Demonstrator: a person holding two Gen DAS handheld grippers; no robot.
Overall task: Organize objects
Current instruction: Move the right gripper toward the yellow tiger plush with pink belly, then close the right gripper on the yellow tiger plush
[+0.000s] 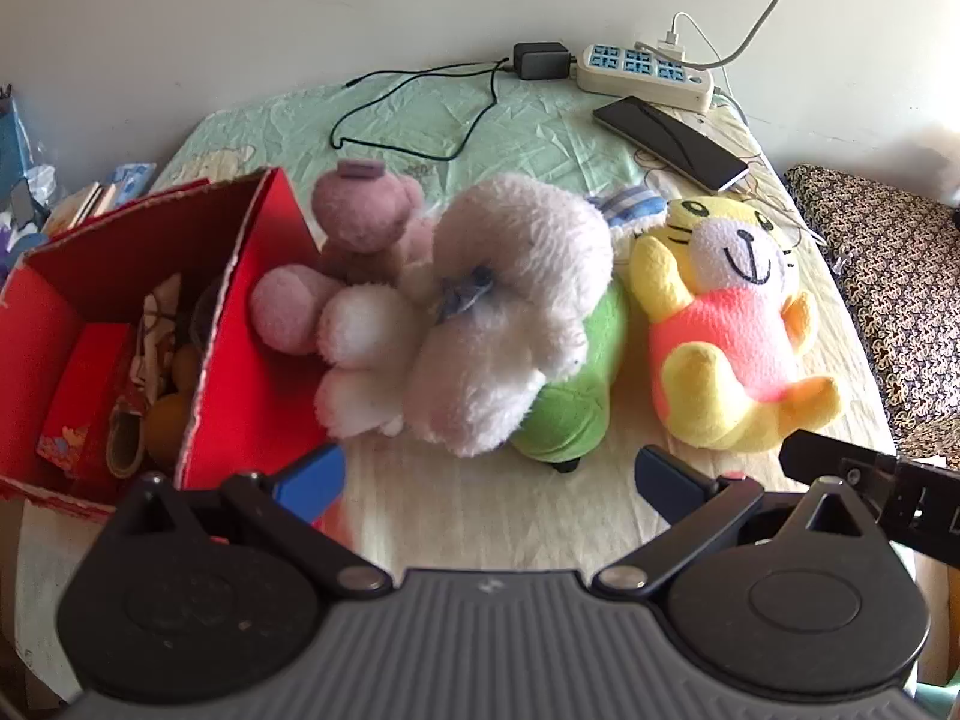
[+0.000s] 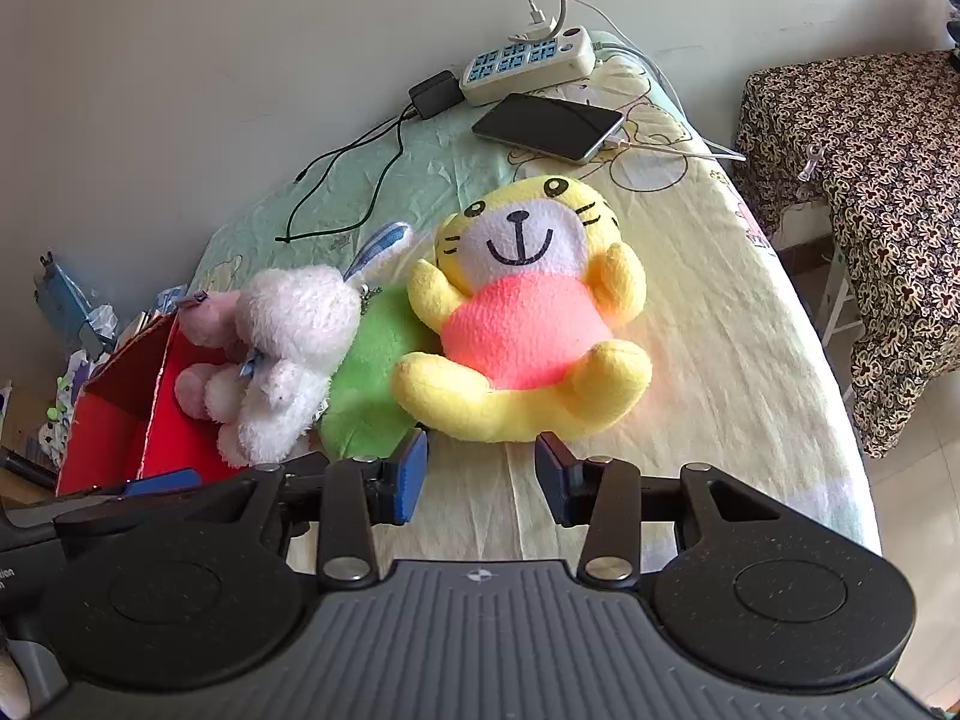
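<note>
A white-and-pink plush rabbit (image 1: pixel 480 312) (image 2: pixel 282 348) lies on a green plush (image 1: pixel 570 396) (image 2: pixel 366 378), beside an open red cardboard box (image 1: pixel 240 324) (image 2: pixel 150 414). To their right a yellow tiger plush in a pink shirt (image 1: pixel 732 324) (image 2: pixel 528 306) lies on its back. My left gripper (image 1: pixel 489 480) stands open just short of the rabbit and green plush, nothing between its fingers. My right gripper (image 2: pixel 480 474) is open too, its blue pads just in front of the tiger's feet. The right gripper's tip (image 1: pixel 840 468) shows at the left view's right edge.
The toys lie on a table with a pale yellow-green cloth (image 1: pixel 510 510) (image 2: pixel 690 360). At the back are a power strip (image 1: pixel 645 69) (image 2: pixel 528 63), a black adapter (image 1: pixel 540 60) with cable, and a phone (image 1: pixel 672 141) (image 2: pixel 549 126). The box holds shoes and small items (image 1: pixel 132 396). A patterned-cloth table (image 2: pixel 870 192) stands right.
</note>
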